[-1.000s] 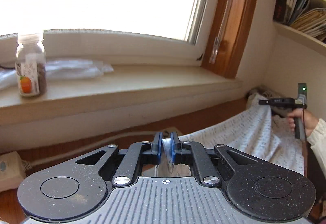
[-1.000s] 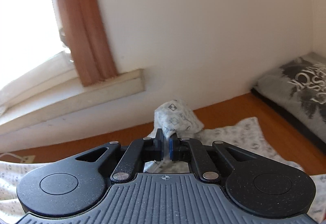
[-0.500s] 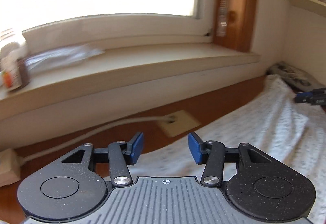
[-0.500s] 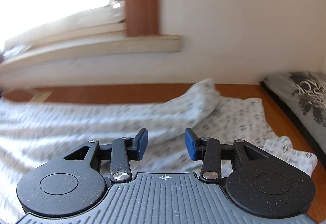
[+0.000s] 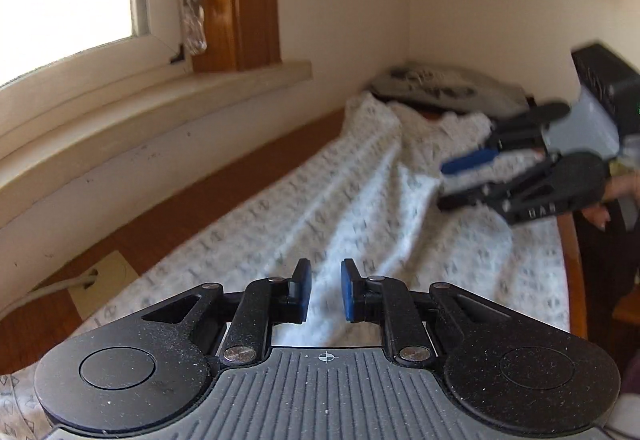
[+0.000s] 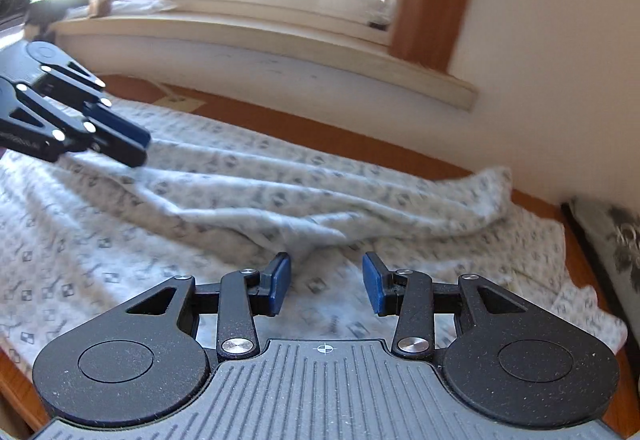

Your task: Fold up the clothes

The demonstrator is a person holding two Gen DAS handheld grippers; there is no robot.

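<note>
A wooden table (image 6: pixel 400 144) is set against a cream wall below a window sill (image 5: pixel 168 108); a white cable and a flat socket plate (image 5: pixel 100 280) lie at the table's far left edge. The patterned white garment (image 6: pixel 224 208) is spread across most of the tabletop, with one long ridge of bunched cloth running along its far side and a rumpled corner at the far right. A dark printed garment (image 5: pixel 436 88) is seen lying at the far right end, just beside the white one. The left gripper (image 5: pixel 325 290) is held low over the cloth's left portion, its jaws closing with a gap still showing and nothing pinched between the blue pads. The right gripper (image 6: pixel 327 286) is held over the right portion, jaws parted, also with nothing caught. The step in hand is judged to be the pause between folds: the cloth lies released and fresh grip points are to be chosen. Next, an edge or the ridge would need to be pinched at both ends and carried across evenly.
</note>
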